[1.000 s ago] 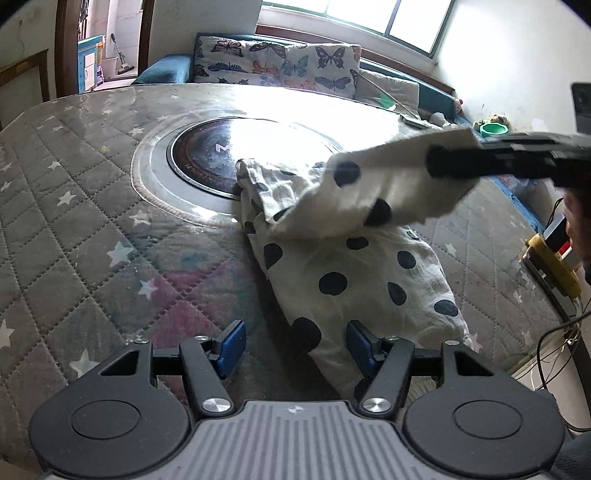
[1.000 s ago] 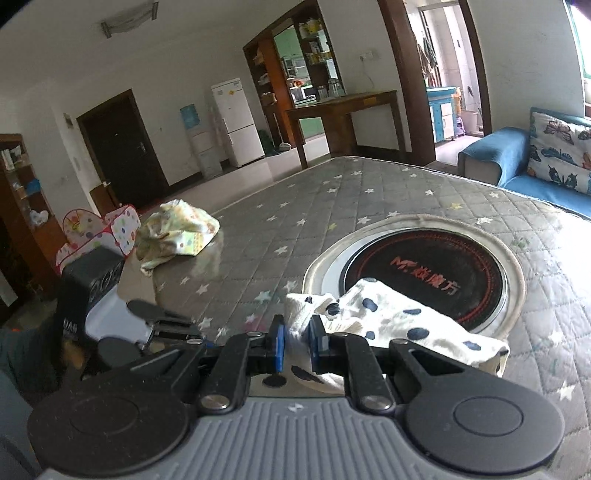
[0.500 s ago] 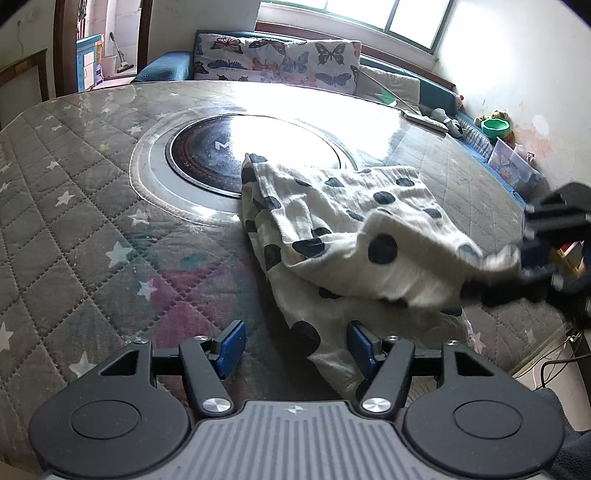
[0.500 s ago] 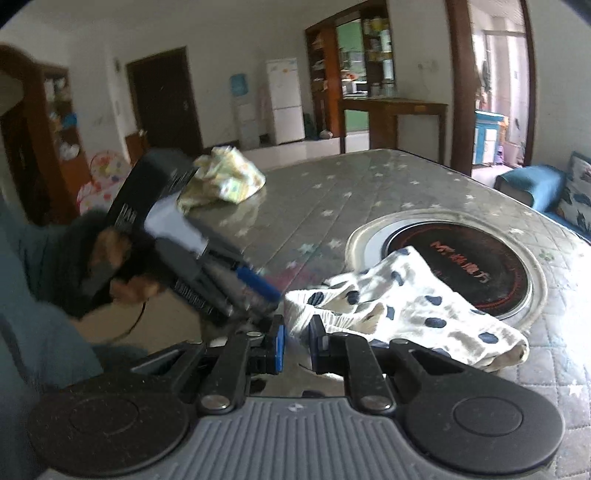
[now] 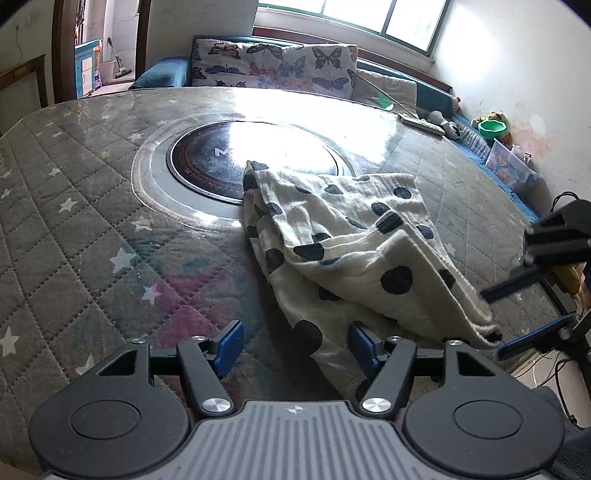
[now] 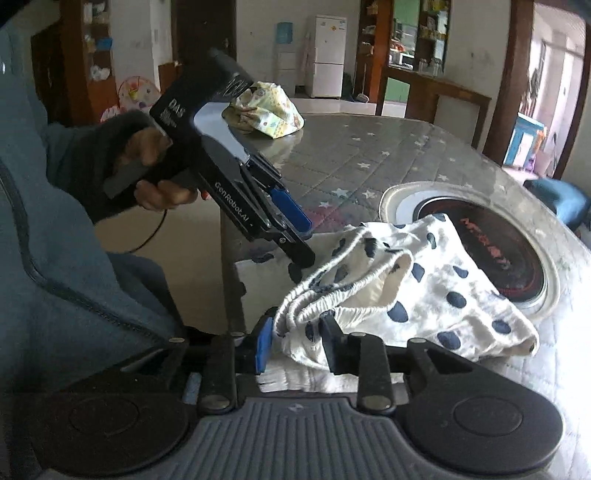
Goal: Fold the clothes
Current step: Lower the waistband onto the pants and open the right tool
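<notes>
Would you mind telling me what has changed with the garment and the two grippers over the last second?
The right gripper carried the polka-dot garment's raised edge back toward the person and lowered it over the rest, then opened from its clamp; the waistband now lies between its fingers. The left gripper stayed open near the garment's front edge. The floral bundle stayed put.

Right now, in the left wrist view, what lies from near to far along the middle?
left gripper → polka-dot garment → round black disc in the quilted table cover → butterfly cushions → window.
</notes>
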### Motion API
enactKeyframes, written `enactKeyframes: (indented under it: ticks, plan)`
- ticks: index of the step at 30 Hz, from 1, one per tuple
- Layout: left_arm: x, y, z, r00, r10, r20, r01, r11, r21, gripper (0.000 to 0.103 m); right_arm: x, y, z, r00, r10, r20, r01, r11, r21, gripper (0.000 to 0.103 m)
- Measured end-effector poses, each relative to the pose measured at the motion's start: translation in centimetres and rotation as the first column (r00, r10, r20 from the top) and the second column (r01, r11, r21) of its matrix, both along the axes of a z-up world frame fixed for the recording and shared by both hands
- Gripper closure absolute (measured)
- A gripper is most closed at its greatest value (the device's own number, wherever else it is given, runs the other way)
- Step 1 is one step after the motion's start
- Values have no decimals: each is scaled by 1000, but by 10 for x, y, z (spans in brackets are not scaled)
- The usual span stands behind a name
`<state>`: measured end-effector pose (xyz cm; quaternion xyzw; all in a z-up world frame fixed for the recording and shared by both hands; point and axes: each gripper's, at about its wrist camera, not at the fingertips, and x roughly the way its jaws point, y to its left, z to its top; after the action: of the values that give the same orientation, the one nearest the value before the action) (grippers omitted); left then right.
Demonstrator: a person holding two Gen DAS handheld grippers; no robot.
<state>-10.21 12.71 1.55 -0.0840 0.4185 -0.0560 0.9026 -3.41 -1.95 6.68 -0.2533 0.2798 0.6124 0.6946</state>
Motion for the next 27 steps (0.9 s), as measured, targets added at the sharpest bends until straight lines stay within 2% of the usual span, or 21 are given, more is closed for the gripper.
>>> enactKeyframes:
  ticks: [3,5,7,8,12,20,23,27]
  plan:
    - [0,0,2,1000,-1,5,1,1000,1,36,8,-5,9,999,-34,-35,35,999,31,57]
    - [-1,0,3,1000,-2,8,2,1000,2,36,14,-5,13,996,-70,-46,73,996,57,54]
    - [-2,0,3,1000,1,10,-1,1000,3,36,24,0,15,991,-111,-71,117,989,88,40]
    - [-2,1,4,1000,2,10,-2,1000,3,35,28,2,14,988,-129,-80,136,986,94,37]
    - [-4,3,5,1000,12,11,-12,1000,2,35,53,16,3,970,-197,-144,212,973,96,37]
    - [-8,10,8,999,34,20,-35,999,4,34,89,33,-18,922,-256,-290,290,954,79,36]
    - [-9,13,10,999,45,26,-45,999,7,34,94,34,-27,897,-260,-357,306,949,77,36]
    - [-10,18,14,997,64,37,-64,998,13,34,86,35,-26,895,-239,-376,293,952,91,36]
